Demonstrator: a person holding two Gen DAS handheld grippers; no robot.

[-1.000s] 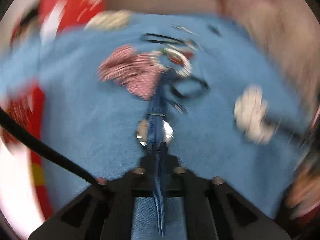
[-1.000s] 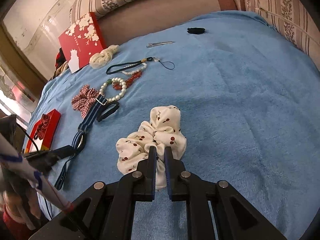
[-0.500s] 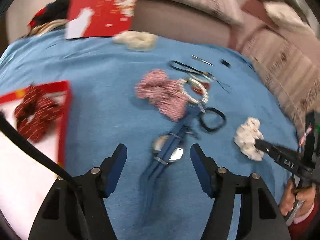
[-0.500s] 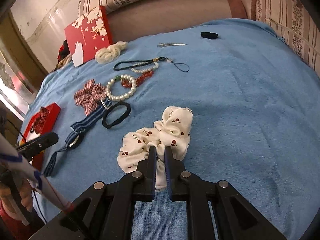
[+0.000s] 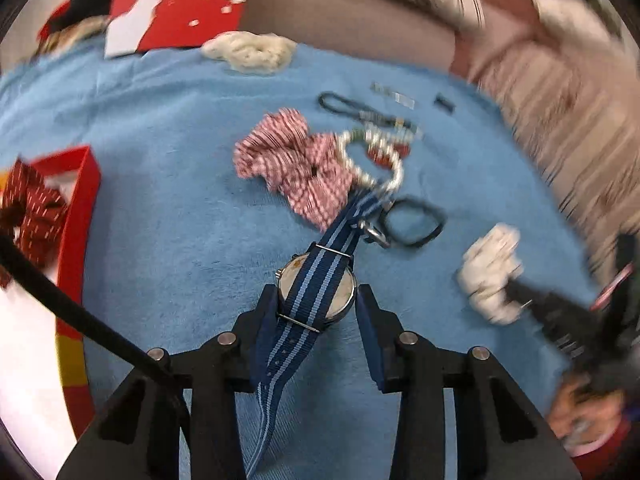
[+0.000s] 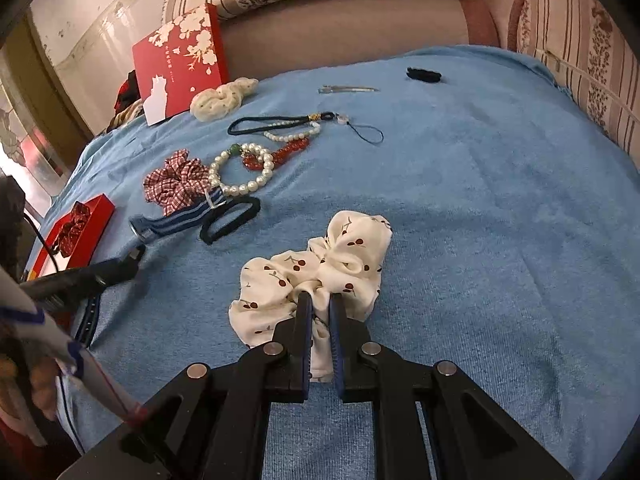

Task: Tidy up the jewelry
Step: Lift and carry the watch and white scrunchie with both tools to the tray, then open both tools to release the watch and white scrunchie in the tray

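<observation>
Left gripper [image 5: 316,300] now narrower, bracketing watch [image 5: 316,294]; right gripper [image 6: 320,308] still pinching scrunchie [image 6: 320,268].

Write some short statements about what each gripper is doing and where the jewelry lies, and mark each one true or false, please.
1. The right gripper is shut on the cherry-print scrunchie. True.
2. The left gripper is shut on the watch. False: its fingers stand open on either side of the watch case.
3. The pearl bracelet lies inside the red box. False: it lies on the blue blanket.
4. A dark red scrunchie is in the red box. True.
</observation>
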